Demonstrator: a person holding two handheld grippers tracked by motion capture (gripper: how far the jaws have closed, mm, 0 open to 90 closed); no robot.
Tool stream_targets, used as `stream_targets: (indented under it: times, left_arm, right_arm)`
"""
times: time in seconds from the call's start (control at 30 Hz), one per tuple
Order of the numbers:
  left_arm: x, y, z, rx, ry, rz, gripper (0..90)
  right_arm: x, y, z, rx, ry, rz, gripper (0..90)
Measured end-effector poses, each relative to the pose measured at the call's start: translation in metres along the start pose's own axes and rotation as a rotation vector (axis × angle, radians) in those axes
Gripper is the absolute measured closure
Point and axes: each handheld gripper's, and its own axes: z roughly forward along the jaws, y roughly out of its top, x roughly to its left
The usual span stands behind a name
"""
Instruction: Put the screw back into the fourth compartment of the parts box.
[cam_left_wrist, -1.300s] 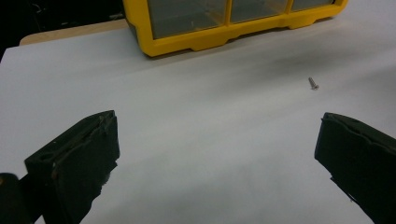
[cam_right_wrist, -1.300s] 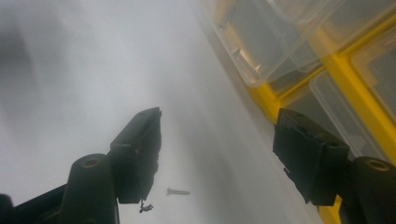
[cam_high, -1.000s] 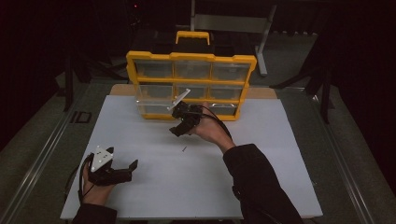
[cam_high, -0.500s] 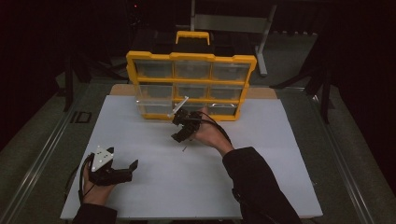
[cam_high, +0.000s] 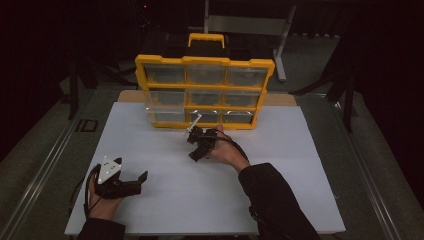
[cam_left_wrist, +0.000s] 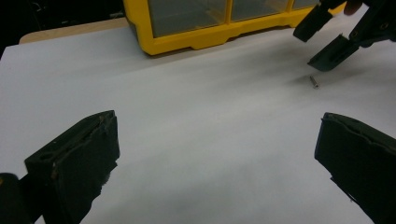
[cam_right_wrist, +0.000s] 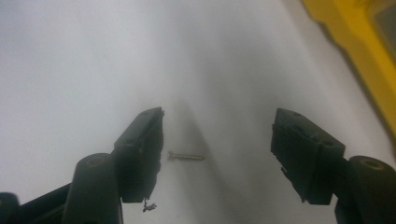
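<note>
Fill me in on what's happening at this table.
A person works at a white table top with a gripper in each hand. The right gripper has come down over a small metal screw lying flat on the white surface, its jaws open on either side and just closing a little, not yet gripping. The left gripper rests open near the table's front. A yellow compartment organiser case stands upright behind.

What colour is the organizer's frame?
Yellow; the organizer shows best in the high view.
</note>
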Motion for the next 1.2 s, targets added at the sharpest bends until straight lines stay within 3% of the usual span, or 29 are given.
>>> stream_targets:
  times: [0.33, 0.53, 0.67, 0.93, 1.2]
  left_arm:
    - [0.000, 0.000, 0.000, 0.000, 0.002, 0.001, 0.7]
    - [0.000, 0.000, 0.000, 0.000, 0.003, 0.000, 0.7]
    - [0.000, 0.000, 0.000, 0.000, 0.003, -0.001, 0.7]
    - [0.000, 0.000, 0.000, 0.002, 0.004, 0.000, 0.7]
    - [0.000, 0.000, 0.000, 0.002, 0.005, 0.000, 0.7]
  right_arm:
    - [0.004, -0.004, 0.010, -0.020, 0.016, 0.009, 55.1]
    - [0.005, -0.006, 0.009, -0.021, 0.077, -0.017, 57.1]
    - [0.005, -0.010, 0.008, -0.009, 0.087, -0.057, 59.8]
    - [0.002, -0.016, 0.009, 0.023, 0.055, -0.102, 63.2]
    - [0.007, -0.015, 0.014, 0.044, 0.057, -0.124, 62.3]
